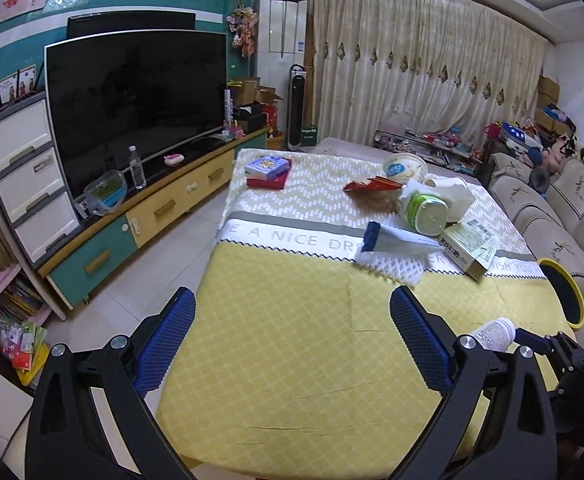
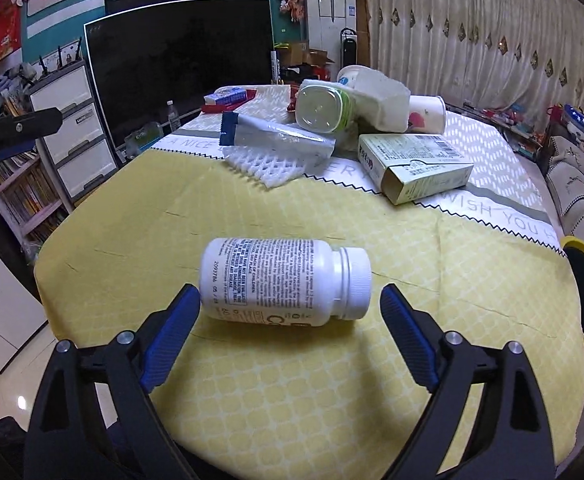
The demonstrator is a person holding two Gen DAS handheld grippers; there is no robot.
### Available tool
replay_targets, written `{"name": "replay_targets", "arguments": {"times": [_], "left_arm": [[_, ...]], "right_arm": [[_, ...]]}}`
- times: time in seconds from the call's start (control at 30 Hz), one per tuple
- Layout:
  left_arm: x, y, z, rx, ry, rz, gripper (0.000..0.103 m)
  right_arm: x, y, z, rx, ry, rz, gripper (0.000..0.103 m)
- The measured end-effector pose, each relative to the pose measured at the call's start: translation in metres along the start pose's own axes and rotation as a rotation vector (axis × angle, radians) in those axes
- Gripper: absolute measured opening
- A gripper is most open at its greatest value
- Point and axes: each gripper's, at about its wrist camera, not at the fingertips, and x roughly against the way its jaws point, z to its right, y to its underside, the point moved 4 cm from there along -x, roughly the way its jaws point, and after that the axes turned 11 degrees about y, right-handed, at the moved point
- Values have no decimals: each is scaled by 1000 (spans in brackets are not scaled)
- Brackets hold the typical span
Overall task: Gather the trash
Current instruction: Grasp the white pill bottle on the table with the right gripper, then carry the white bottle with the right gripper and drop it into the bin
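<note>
- Left wrist view: the left gripper (image 1: 292, 344) hangs over the near, bare part of the yellow cloth (image 1: 292, 360), jaws spread wide with nothing between them. The trash pile sits well beyond it: a net sleeve (image 1: 391, 264), a box (image 1: 471, 246) and a tub (image 1: 425, 210). The yellow-rimmed bin (image 1: 563, 292) stands at the table's right edge.
- Same view: it would do best to keep clear of the other hand's path.
- Right wrist view: the right gripper (image 2: 290, 320) has its jaws wide open either side of a white bottle (image 2: 284, 282), which lies on its side, cap to the right.
- The left pad looks very near the bottle's base; the right pad is clear of the cap.
- My advice: push forward so the pads reach the body, then close across the label; a round bottle may roll.
</note>
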Motion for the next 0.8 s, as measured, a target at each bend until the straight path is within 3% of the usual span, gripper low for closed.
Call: {"name": "replay_targets", "arguments": {"times": [0.47,0.63,0.8], "left_arm": [[-24,10,27,-28,41,-62,97],[-32,14,34,-41,54,-80,97],[-41,18,44,-56,60,-104,97]], "right_arm": [[5,1,10,-32,-16,15,81],[11,1,33,-58,44,34,81],[13,1,93,-164,158,46,81]]}}
